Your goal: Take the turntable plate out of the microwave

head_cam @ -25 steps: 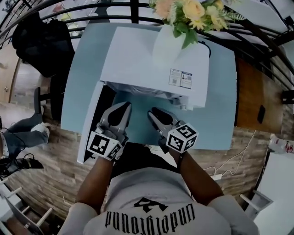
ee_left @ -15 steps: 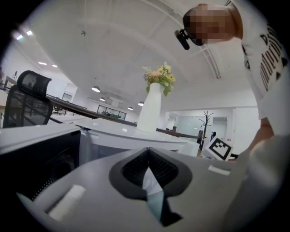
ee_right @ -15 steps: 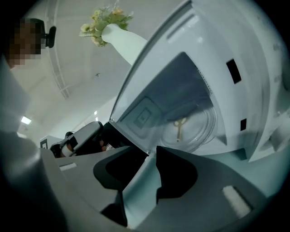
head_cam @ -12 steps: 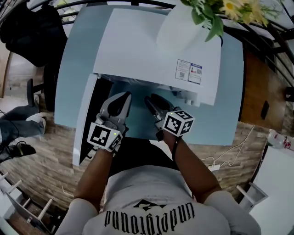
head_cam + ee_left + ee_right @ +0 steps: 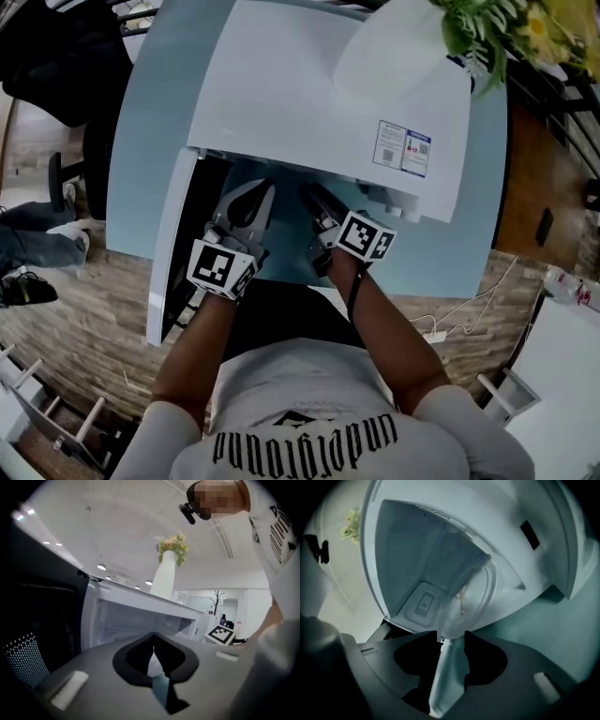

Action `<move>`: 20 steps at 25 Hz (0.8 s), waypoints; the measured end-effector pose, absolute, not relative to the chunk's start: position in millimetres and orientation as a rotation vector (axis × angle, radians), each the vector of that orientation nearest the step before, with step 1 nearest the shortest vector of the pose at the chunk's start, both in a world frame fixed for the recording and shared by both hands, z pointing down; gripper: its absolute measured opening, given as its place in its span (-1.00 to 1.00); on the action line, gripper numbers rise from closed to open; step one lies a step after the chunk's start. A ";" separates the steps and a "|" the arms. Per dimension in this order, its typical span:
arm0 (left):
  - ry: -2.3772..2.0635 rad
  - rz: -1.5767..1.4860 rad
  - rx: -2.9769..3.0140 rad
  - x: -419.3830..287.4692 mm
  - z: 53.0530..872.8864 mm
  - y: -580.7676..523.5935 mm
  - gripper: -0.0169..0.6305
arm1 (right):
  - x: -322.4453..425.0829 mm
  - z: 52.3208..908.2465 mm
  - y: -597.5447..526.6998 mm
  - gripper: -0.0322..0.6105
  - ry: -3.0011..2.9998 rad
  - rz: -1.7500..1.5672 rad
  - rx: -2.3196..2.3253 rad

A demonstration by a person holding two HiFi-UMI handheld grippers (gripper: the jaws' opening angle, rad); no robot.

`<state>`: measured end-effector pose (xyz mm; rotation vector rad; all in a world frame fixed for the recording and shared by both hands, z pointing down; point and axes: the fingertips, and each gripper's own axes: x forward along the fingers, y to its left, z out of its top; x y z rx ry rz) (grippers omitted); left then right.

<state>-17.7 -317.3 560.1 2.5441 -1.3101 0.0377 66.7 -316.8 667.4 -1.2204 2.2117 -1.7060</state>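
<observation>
Microwave label [image 5: 404, 148] print unreadable, flowers [image 5: 487, 37] cropped at edge

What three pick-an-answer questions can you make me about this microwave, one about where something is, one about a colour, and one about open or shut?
1. Where does the vase stand?
A. On top of the microwave
B. On the floor
C. Inside the microwave

2. What colour is the table?
A. Red
B. Light blue
C. Black

3. How is the door of the microwave?
A. Shut tight
B. Swung open
C. Taken off

Answers:
1 A: the head view shows the white vase standing on the microwave's flat top.
2 B: the table showing around the microwave is light blue.
3 B: the door sticks out to one side, so you can see into the microwave.
</observation>
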 end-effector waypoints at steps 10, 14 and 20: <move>-1.317 0.070 2.507 -27.4 576.8 -319.2 -0.79 | 66.4 698.2 -334.3 -0.37 1.893 -1.842 -1.189; -1.313 0.081 2.489 -28.6 584.7 -319.8 -0.79 | 72.0 702.4 -341.4 -0.38 1.842 -1.849 -1.217; -1.306 0.087 2.453 -27.5 594.3 -319.2 -0.79 | 76.3 707.6 -344.1 -0.45 1.779 -1.876 -1.232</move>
